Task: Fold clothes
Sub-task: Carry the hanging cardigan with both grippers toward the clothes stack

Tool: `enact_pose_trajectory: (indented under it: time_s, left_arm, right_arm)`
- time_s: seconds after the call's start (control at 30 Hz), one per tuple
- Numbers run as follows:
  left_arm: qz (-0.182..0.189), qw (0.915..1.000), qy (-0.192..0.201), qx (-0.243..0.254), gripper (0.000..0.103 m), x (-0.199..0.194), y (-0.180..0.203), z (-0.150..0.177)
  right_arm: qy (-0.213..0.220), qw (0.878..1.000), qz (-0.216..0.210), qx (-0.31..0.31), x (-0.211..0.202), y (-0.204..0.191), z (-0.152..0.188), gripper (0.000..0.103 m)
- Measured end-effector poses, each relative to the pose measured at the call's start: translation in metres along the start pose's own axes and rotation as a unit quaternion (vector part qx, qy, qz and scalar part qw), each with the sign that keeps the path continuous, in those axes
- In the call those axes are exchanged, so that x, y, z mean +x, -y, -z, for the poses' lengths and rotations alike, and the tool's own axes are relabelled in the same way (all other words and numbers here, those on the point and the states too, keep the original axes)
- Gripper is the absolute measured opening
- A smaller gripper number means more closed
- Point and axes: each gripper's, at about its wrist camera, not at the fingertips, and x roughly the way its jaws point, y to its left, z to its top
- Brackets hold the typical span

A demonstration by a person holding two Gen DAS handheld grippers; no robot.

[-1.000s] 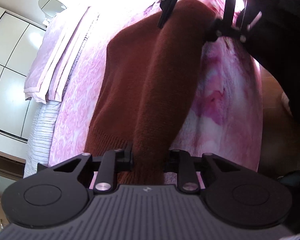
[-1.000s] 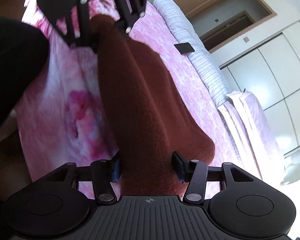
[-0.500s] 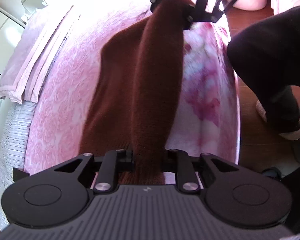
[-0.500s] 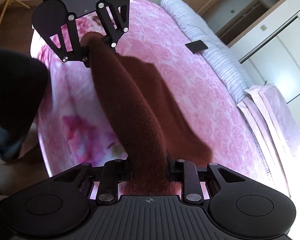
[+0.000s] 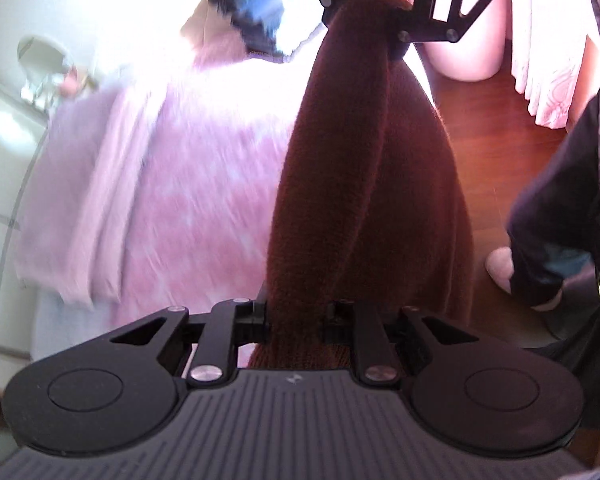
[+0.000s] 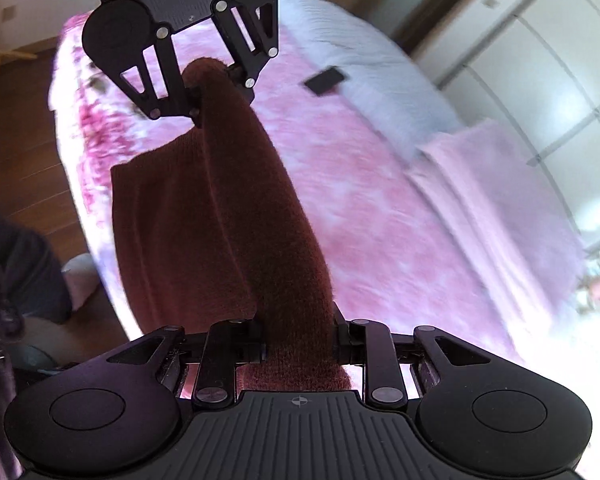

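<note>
Two fisheye views, one per handheld gripper, both aimed down over a bed.

Left-wrist view: the left gripper (image 5: 298, 316) has its black jaws clamped on a bunched edge of a rust-brown knitted sweater (image 5: 364, 184). The knit runs forward from between the jaws, stretched as a thick band to the right gripper (image 5: 370, 4) at top, which pinches the far end. More of the garment hangs below the band, to the right of the jaws. Left of the jaws lies the pink rose-print bedspread (image 5: 204, 184), blurred, w/ a folded pale-pink blanket (image 5: 80, 200) further left. Only this view shows, right of the jaws, the reddish wooden floor (image 5: 496, 152), a dark trouser leg (image 5: 548, 240) and a pale slipper (image 5: 500, 268).

Right-wrist view: the right gripper (image 6: 300, 340) is likewise clamped on the sweater (image 6: 236, 216); its jaws closed in earlier in the last second, with the knit between them throughout. The band leads up to the left gripper (image 6: 210, 88), seen from the front, gripping the other end. A flat panel w/ a ribbed hem hangs left of the jaws. Only this view shows a small flat black object (image 6: 326, 80) on the bedspread (image 6: 380, 208), a white striped quilt (image 6: 380, 76) and white wardrobe doors (image 6: 540, 64), all right of the jaws.
</note>
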Motion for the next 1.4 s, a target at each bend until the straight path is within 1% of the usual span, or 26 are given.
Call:
enact_pose_trajectory:
  time_s: [0.1,0.2,0.27,0.37,0.47,0.57,0.7,0.77,0.87,0.93,1.0,1.1,1.2,1.23,1.3,1.33,1.37,1.4]
  left_arm:
    - [-0.012,0.9991,0.024,0.034,0.016,-0.001,-0.023,-0.045]
    - [-0.02,0.9961,0.05,0.07,0.016,0.002,-0.044,-0.082]
    - [-0.021,0.993,0.069,0.094,0.016,0.007,-0.057,-0.104]
    - [-0.014,0.9861,0.106,0.127,0.016,0.018,-0.075,-0.137]
    - [-0.005,0.9765,0.15,0.155,0.016,0.032,-0.089,-0.169]
    - [0.015,0.9659,0.195,0.169,0.016,0.047,-0.108,-0.208]
    - [0.026,0.9456,0.245,0.212,0.017,0.063,-0.131,-0.269]
    - [0.019,0.9368,0.264,0.229,0.017,0.072,-0.145,-0.301]
    - [-0.002,0.9264,0.29,0.24,0.017,0.083,-0.171,-0.357]
    - [-0.023,0.9229,0.304,0.236,0.017,0.091,-0.19,-0.398]
    - [-0.045,0.9191,0.316,0.231,0.017,0.1,-0.21,-0.441]
    - [-0.086,0.9172,0.32,0.222,0.017,0.121,-0.238,-0.504]
    - [-0.114,0.9231,0.308,0.201,0.017,0.151,-0.265,-0.571]
    - [-0.126,0.9232,0.304,0.199,0.017,0.163,-0.27,-0.588]
    - [-0.154,0.9215,0.296,0.198,0.017,0.185,-0.274,-0.615]
    - [-0.161,0.9215,0.291,0.2,0.017,0.199,-0.272,-0.624]
    - [-0.164,0.9222,0.286,0.202,0.017,0.214,-0.267,-0.63]
    - [-0.156,0.9258,0.275,0.207,0.017,0.235,-0.256,-0.63]
  right_arm:
    - [-0.004,0.999,0.043,0.022,-0.03,0.03,0.015,0.025]
    - [-0.013,0.996,0.081,0.042,-0.05,0.057,0.029,0.025]
    - [-0.021,0.993,0.101,0.056,-0.062,0.074,0.038,0.025]
    - [-0.041,0.987,0.13,0.082,-0.079,0.095,0.05,0.025]
    - [-0.065,0.98,0.158,0.106,-0.093,0.115,0.064,0.025]
    - [-0.093,0.968,0.185,0.14,-0.108,0.138,0.08,0.025]
    - [-0.125,0.952,0.222,0.168,-0.131,0.174,0.1,0.025]
    - [-0.134,0.944,0.245,0.175,-0.145,0.196,0.112,0.025]
    - [-0.138,0.931,0.287,0.179,-0.166,0.24,0.134,0.025]
    - [-0.135,0.923,0.313,0.177,-0.18,0.272,0.15,0.025]
    - [-0.125,0.918,0.335,0.17,-0.191,0.31,0.172,0.025]
    - [-0.106,0.915,0.357,0.152,-0.201,0.375,0.211,0.025]
    - [-0.088,0.915,0.369,0.135,-0.205,0.447,0.254,0.025]
    - [-0.085,0.914,0.375,0.128,-0.204,0.466,0.267,0.025]
    - [-0.078,0.912,0.387,0.113,-0.203,0.503,0.292,0.025]
    - [-0.077,0.911,0.392,0.104,-0.198,0.512,0.302,0.025]
    - [-0.077,0.91,0.396,0.095,-0.193,0.519,0.312,0.025]
    - [-0.077,0.911,0.395,0.087,-0.182,0.516,0.323,0.025]
